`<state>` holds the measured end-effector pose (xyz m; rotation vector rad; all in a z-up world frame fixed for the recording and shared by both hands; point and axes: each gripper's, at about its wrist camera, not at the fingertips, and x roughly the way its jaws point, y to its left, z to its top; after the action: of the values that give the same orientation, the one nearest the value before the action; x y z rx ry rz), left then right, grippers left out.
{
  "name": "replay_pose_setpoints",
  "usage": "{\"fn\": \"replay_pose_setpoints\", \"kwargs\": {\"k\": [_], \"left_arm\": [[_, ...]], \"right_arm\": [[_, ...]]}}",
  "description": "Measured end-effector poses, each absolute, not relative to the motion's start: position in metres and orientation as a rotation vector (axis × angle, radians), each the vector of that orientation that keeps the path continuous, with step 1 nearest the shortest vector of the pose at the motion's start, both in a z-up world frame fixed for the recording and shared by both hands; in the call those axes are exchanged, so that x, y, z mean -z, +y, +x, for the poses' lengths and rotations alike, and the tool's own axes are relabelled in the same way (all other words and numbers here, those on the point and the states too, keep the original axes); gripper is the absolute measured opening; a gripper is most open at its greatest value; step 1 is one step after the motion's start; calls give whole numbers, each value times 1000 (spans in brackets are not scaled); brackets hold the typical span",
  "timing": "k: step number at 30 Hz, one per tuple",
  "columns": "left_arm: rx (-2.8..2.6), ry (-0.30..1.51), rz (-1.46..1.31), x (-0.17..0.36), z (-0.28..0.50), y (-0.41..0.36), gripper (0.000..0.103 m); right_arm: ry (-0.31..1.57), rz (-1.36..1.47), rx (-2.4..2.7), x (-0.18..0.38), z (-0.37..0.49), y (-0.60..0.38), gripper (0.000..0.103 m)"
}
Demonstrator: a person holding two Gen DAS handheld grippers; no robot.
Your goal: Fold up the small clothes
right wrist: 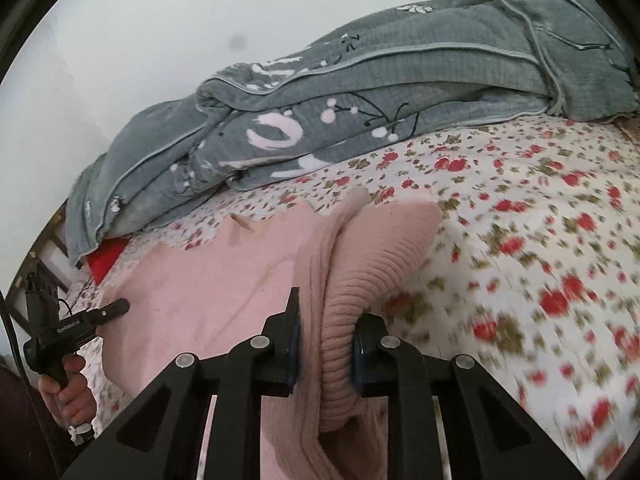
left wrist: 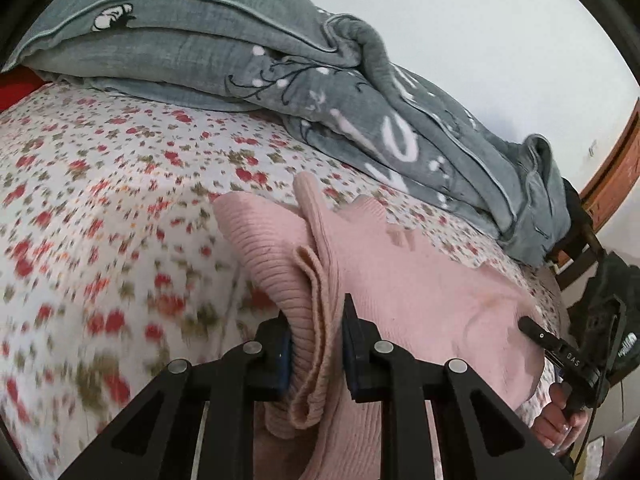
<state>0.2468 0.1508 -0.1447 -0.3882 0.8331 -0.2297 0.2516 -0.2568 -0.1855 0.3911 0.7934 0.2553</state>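
A pink ribbed knit garment (left wrist: 420,280) lies spread on a floral bedsheet (left wrist: 100,200). My left gripper (left wrist: 316,332) is shut on a bunched ribbed edge of it. My right gripper (right wrist: 326,328) is shut on another ribbed edge of the same pink garment (right wrist: 208,280). Each gripper shows in the other's view: the right one at the far right of the left wrist view (left wrist: 560,348), the left one at the far left of the right wrist view (right wrist: 80,320), each held by a hand.
A folded grey quilt (left wrist: 280,60) with white flowers lies along the back of the bed, also in the right wrist view (right wrist: 360,92). A white wall is behind. A wooden frame (left wrist: 616,168) stands at the far right. The sheet (right wrist: 540,240) shows motion blur.
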Motion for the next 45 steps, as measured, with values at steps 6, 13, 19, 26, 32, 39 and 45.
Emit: {"fn": "replay_pose_setpoints", "kwargs": {"k": [6, 13, 19, 26, 32, 39, 45], "left_arm": [[242, 830, -333, 133, 188, 131, 20], [226, 841, -317, 150, 132, 128, 21], [167, 872, -302, 175, 132, 131, 31], [196, 864, -302, 184, 125, 138, 51], [223, 869, -369, 200, 127, 134, 58], [228, 878, -414, 202, 129, 136, 59], [260, 889, -427, 202, 129, 140, 59]], "right_arm": [[801, 382, -261, 169, 186, -271, 20], [810, 386, -251, 178, 114, -289, 20], [823, 331, -206, 204, 109, -290, 27], [772, 283, -112, 207, 102, -306, 46], [648, 300, -153, 174, 71, -291, 46], [632, 111, -326, 182, 57, -182, 46], [685, 12, -200, 223, 71, -134, 42]]}}
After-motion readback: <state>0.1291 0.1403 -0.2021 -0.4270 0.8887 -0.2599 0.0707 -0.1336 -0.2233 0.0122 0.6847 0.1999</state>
